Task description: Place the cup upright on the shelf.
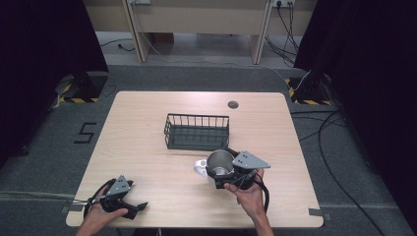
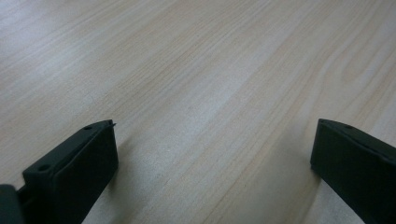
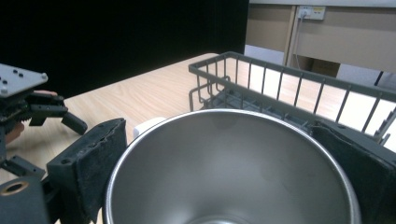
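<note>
Shiny silver steel cup [image 1: 220, 163] with a white handle, sitting between the matte black jaws of the right gripper [image 1: 227, 169], which has a grey plate on top. Wire basket [image 1: 197, 131] is dark grey-green. Table [image 1: 147, 162] is pale wood with light grain streaks. Left gripper [image 2: 212, 163] is plain black too.

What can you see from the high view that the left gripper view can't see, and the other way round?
High view alone: the wire basket mid-table, the steel cup gripped by the right gripper, a white thing beside the cup, both hands, and the floor with cables.

Left gripper view alone: a close look at the wood grain between its two black fingers, standing wide apart with nothing between them.

Both: the table and the left gripper.
</note>
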Tool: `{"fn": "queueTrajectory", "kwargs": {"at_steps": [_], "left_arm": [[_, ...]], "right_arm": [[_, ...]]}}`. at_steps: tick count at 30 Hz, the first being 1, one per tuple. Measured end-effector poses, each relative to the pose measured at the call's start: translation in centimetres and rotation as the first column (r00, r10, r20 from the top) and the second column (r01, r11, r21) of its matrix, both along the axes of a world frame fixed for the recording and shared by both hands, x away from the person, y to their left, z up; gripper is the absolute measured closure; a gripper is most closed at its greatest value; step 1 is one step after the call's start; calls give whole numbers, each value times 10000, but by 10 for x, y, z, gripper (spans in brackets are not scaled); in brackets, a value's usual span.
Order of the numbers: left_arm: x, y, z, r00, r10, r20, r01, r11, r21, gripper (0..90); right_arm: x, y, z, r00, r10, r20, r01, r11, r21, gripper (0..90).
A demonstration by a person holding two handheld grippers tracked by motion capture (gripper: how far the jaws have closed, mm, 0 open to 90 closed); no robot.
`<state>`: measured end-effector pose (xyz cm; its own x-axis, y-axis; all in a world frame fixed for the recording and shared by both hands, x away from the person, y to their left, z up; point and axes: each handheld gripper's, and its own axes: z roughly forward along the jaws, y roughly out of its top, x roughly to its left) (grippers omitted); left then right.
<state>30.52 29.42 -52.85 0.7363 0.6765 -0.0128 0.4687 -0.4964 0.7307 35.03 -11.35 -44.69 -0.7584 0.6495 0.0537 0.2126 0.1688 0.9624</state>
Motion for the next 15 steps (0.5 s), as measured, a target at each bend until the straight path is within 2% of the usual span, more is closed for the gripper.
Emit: {"fn": "queueTrajectory", "kwargs": {"at_steps": [15], "left_arm": [[0,0,0,10000,-1,-2,1,10000,2,0]], "right_arm": [[22,8,31,10000,3,8,-3,9999,-100,64]]}}
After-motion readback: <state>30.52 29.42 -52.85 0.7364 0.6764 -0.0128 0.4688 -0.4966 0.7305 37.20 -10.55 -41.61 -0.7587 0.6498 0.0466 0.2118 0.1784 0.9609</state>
